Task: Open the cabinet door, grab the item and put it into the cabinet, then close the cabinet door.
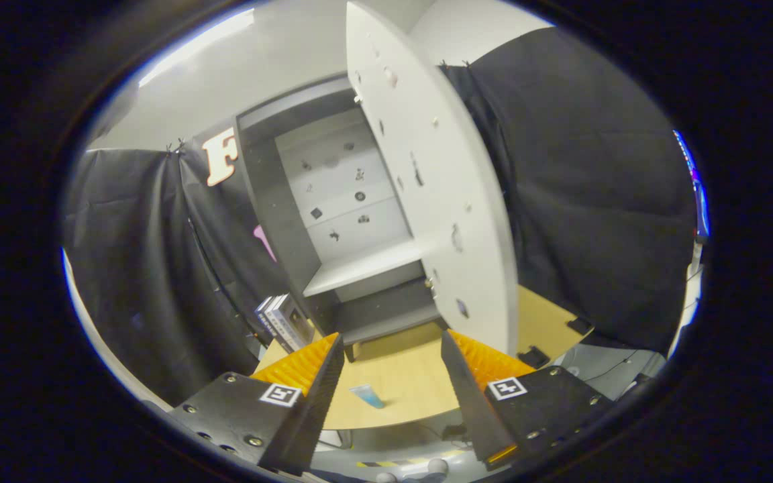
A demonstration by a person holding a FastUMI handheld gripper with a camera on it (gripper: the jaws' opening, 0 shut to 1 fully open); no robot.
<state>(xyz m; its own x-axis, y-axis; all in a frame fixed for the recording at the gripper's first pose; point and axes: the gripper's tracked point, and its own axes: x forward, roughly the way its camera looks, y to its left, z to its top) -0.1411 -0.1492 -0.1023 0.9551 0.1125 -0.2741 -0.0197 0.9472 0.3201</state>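
Cabinet door [427,168] stands open — tube [366,396] lies on the table [413,382] between the empty, spread claw [392,365].

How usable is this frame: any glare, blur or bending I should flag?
Gripper view: strong fisheye bending, the open cabinet door curves like a bow; a bright ceiling light strip glares above; the lower cabinet recess sits in shadow; the blue tube on the table reads slightly soft; the open gripper stays sharp.

Black cloth walls [581,188] draped on both sides, pale wooden table [406,382] below, white ceiling [279,60] overhead, bright light strip [198,47] glared above.
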